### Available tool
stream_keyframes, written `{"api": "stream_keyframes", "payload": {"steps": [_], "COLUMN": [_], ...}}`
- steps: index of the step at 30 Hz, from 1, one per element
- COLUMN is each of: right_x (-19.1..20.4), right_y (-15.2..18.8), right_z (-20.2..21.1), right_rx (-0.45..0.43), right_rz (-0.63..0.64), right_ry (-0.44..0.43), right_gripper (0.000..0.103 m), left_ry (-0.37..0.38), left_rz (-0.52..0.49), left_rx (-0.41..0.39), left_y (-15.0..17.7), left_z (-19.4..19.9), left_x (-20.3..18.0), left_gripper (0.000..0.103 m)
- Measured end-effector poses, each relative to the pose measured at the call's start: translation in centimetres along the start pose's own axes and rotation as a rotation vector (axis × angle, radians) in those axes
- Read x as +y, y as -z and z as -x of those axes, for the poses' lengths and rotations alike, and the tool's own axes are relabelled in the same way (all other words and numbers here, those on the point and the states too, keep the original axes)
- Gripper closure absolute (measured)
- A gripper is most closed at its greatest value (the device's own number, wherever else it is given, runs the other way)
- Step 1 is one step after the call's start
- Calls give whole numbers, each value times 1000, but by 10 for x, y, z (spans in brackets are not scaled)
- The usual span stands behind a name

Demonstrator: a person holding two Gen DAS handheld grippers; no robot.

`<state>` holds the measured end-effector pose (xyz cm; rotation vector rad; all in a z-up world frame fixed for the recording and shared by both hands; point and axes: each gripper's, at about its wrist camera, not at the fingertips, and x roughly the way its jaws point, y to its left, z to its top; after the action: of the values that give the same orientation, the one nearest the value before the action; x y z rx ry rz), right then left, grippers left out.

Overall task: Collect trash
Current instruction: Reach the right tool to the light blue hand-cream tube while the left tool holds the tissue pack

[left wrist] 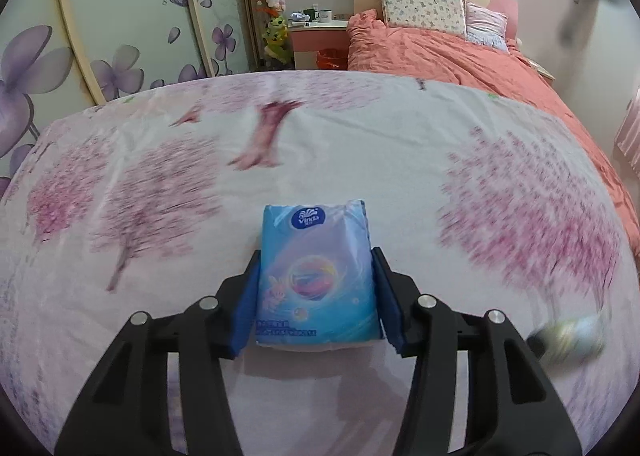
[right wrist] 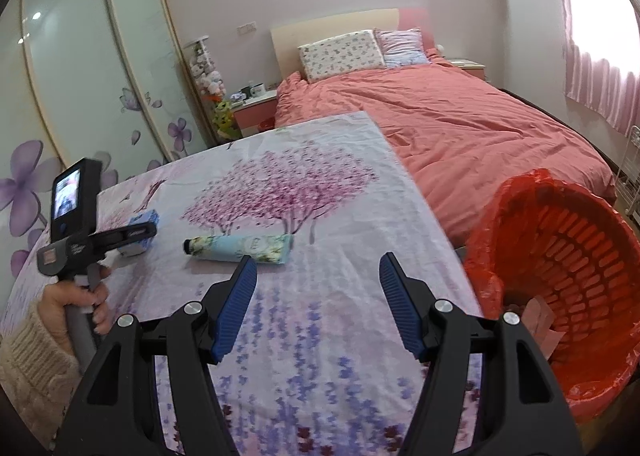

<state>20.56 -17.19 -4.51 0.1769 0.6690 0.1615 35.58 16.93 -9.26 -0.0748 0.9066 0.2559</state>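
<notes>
Jaws flank the tissue pack; only the right view shows the bin.

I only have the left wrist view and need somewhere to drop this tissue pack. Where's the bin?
Observer: A red basket lined with a red bag sits just off the table's right edge.
Operator: What's the blur at my right?
Observer: A floral tube with a dark cap, lying flat on the table.
Operator: Are the right tongs free?
Observer: Yes, the right tongs are open and empty, just short of the tube.
</notes>
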Motion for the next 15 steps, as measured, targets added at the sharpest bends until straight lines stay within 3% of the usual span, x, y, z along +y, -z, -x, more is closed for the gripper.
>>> {"api": "stream_keyframes", "payload": {"steps": [7, 15], "right_x": [43, 65], "right_y": [4, 12], "right_z": [-27, -70], "right_rx": [83, 235], "right_rz": [27, -49], "right_ry": [-91, -146], "right_gripper": [39, 43], "left_ry": [28, 50], "left_rz": [7, 19], "left_rx": [2, 2], "left_y": [31, 37], "left_z": [19, 22], "left_x": [54, 64], "left_gripper": [51, 50]}}
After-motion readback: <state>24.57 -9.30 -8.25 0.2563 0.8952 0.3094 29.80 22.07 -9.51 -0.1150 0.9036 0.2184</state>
